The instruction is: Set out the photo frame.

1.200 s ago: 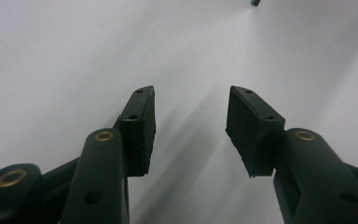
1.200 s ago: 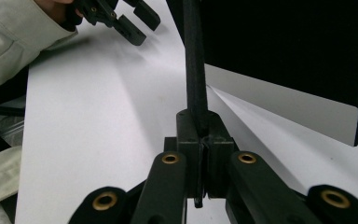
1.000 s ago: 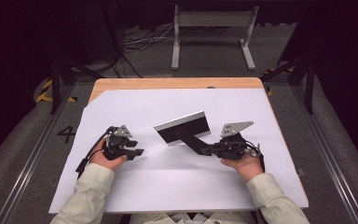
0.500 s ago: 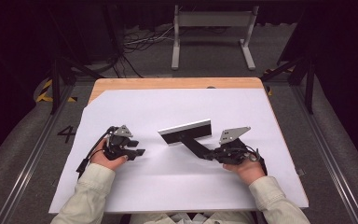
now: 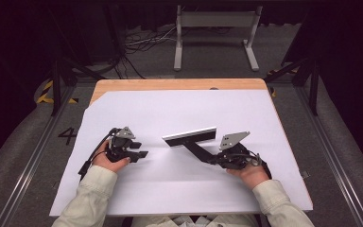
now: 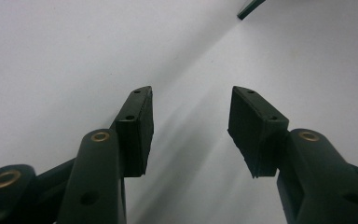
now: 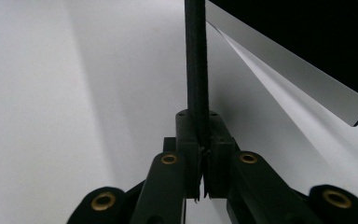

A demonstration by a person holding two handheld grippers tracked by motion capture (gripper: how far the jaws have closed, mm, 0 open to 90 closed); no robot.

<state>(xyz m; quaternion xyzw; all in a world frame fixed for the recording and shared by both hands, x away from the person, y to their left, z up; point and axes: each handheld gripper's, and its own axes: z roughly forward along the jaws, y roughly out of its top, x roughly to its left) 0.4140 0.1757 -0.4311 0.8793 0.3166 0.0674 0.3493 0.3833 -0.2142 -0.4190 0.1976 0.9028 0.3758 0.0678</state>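
A white sheet (image 5: pixel 184 118) is spread over the table in the middle of the high view, and a strip of bare wooden tabletop (image 5: pixel 179 84) is seen along its upper edge. The sheet's upper left corner is cut off at a slant. Around the table a grey floor (image 5: pixel 23 142) is seen, with a painted number 4 (image 5: pixel 68 136) at the left and yellow-black tape (image 5: pixel 45 92) above it. At the top of the frame a pale metal stand (image 5: pixel 215 28) is placed on the floor, with loose cables (image 5: pixel 142 42) to its left. The rest of the room is dark. No containers can be made out on the sheet.

At the lower left of the high view the left gripper (image 5: pixel 139 154) is held low over the sheet by a hand (image 5: pixel 108 160) in a pale sleeve. In the left gripper view its jaws are seen wide apart, with nothing between them, only white sheet.

At the lower right the right gripper (image 5: pixel 212 160) is held by the other hand (image 5: pixel 248 172). Its jaws are closed on the thin black handle (image 7: pixel 196 70) of a flat tool. The tool's wide blade (image 5: pixel 190 137), black with a pale edge, is seen in the centre of the high view, lifted slightly above the sheet and tilted. In the right gripper view the blade is at the upper right.
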